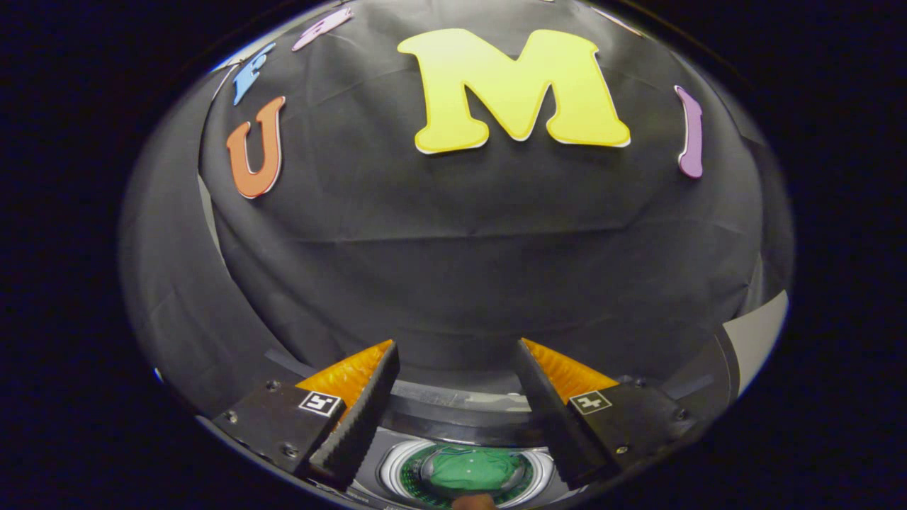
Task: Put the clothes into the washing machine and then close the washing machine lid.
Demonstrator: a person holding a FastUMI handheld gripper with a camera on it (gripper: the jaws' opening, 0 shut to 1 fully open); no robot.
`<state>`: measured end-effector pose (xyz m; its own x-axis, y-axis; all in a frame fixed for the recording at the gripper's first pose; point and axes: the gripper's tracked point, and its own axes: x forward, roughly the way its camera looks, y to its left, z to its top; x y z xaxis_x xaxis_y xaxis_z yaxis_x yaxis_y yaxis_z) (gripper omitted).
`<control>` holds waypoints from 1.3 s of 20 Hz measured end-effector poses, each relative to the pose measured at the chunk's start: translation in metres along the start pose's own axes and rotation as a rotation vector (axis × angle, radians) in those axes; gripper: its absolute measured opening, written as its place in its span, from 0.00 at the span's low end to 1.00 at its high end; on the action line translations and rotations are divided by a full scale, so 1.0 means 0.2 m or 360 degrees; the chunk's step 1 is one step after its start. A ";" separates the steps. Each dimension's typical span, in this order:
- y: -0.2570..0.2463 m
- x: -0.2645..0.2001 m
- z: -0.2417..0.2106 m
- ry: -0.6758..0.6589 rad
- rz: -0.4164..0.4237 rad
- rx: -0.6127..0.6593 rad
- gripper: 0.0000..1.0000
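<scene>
Fingers [453, 354]: spread wide, nothing between them, tips raised toward the black cloth wall [453, 269] of the booth.

Washing machine [460, 418]: a small one, lying low between and beneath the fingers, nearer the gripper's base than the fingertips. Its round drum opening [397, 467] shows as a pale ring; the dark raised band behind the opening may be the lid or the rear of the machine, which of the two cannot be told.

Clothes [471, 469]: a green bundle sitting inside the drum opening, centred between the two fingers, below their line of reach. A small brownish shape [473, 502] lies just on the near side of the bundle; what it is cannot be told.

Judgement: loading looks done, closing the lid remains. The machine lies downward and back from the fingertips, so the gripper must tip down before any contact.
</scene>
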<state>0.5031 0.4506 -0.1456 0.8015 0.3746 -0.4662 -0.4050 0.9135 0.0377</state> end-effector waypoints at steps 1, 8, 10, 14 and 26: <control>0.00 -0.01 0.00 -0.0012 -0.0002 0.0000 1.00; 0.03 -0.10 -0.07 -0.0093 -0.0016 -0.0023 1.00; 0.04 -0.14 -0.11 -0.0108 -0.0024 -0.0033 1.00; 0.07 -0.24 -0.21 -0.0110 -0.0040 -0.0019 1.00; 0.18 -0.85 -0.50 -0.0223 0.0016 -0.0090 1.00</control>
<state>0.3090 0.4042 -0.1527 0.8491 0.4058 -0.3381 -0.4344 0.9007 -0.0097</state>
